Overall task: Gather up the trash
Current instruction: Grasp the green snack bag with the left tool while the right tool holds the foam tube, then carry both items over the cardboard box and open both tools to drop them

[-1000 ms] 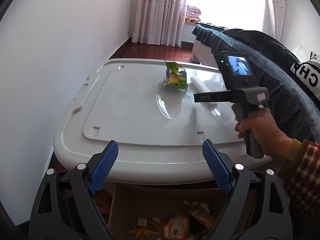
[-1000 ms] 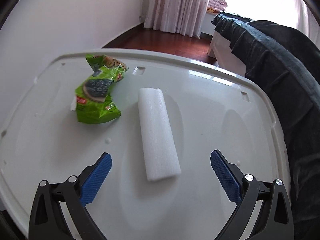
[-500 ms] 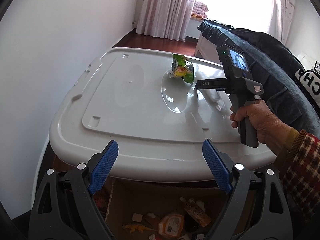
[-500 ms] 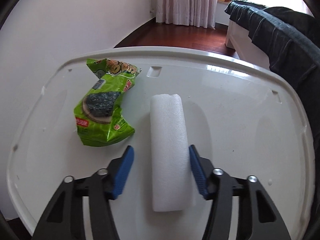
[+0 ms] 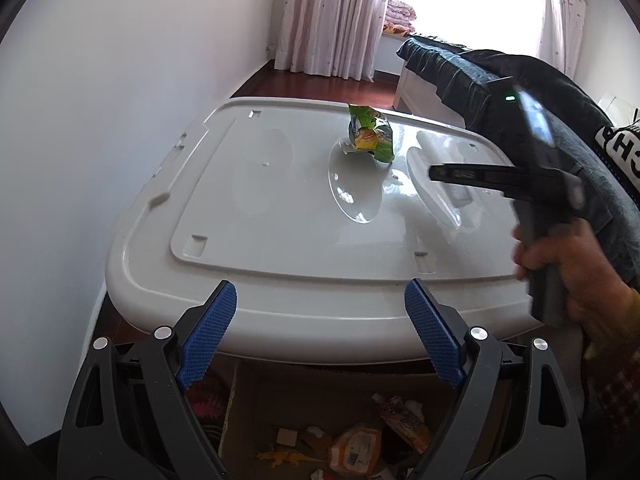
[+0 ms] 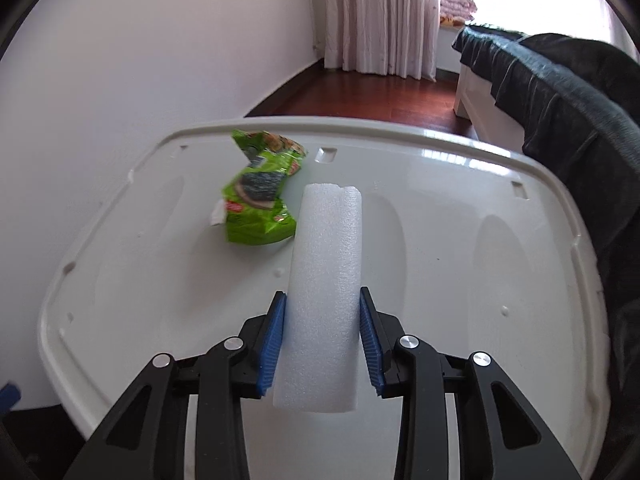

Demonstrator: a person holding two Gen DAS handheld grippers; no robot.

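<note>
White ribbed foam roll [image 6: 324, 280], right gripper [image 6: 322, 332] closing

White foam roll [image 6: 326, 280] lengthwise beside crumpled green snack wrapper [image 6: 260, 196]

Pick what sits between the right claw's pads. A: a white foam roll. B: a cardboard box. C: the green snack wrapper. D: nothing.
A: in the right wrist view the right claw has its blue pads pressed on both sides of the foam roll and is closing on it, while the wrapper lies apart on the white lid.
</note>
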